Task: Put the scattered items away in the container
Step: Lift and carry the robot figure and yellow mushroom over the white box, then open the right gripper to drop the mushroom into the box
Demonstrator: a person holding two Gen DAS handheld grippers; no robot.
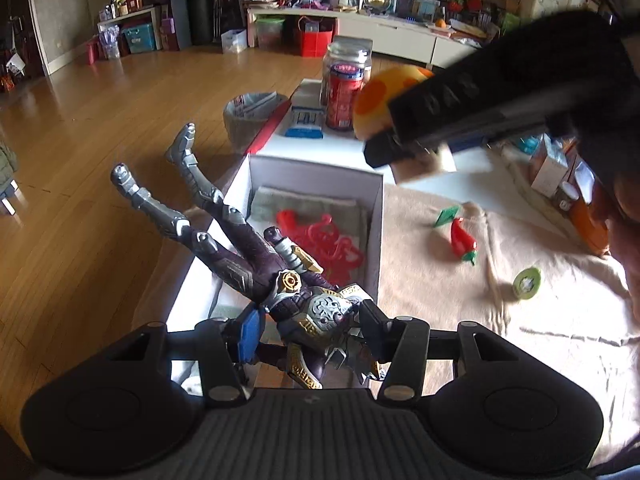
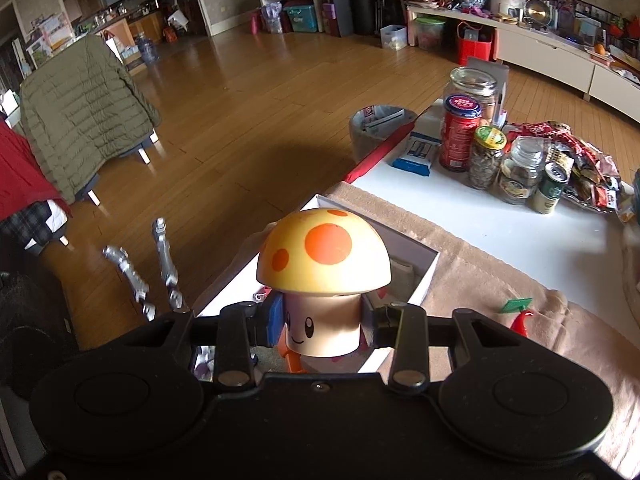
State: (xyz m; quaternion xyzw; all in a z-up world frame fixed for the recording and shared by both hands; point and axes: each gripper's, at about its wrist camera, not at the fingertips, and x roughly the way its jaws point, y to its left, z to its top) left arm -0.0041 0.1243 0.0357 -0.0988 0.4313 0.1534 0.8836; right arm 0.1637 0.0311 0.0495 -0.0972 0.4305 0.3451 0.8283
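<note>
My left gripper (image 1: 310,328) is shut on the torso of a purple, silver and gold action figure (image 1: 256,264). The figure's legs stick out past the near left rim of the white box (image 1: 376,208). In the box lie a grey cloth and a red plastic piece (image 1: 324,240). My right gripper (image 2: 324,328) is shut on the stem of a yellow mushroom toy (image 2: 324,256) with orange spots, held upright above the box (image 2: 428,272). In the left wrist view that gripper (image 1: 404,136) and its mushroom (image 1: 372,100) hang blurred beyond the box. A red chili toy (image 1: 462,238), a green tag (image 1: 447,215) and a green disc (image 1: 527,283) lie on the beige cloth.
The beige cloth (image 1: 520,320) covers the near part of a white table. Behind the box stand jars and a red can (image 2: 460,136), a blue tissue pack (image 2: 416,152) and snack packets (image 2: 576,160). A lined bin (image 1: 252,116) sits on the wooden floor. A jacket-draped chair (image 2: 80,112) stands left.
</note>
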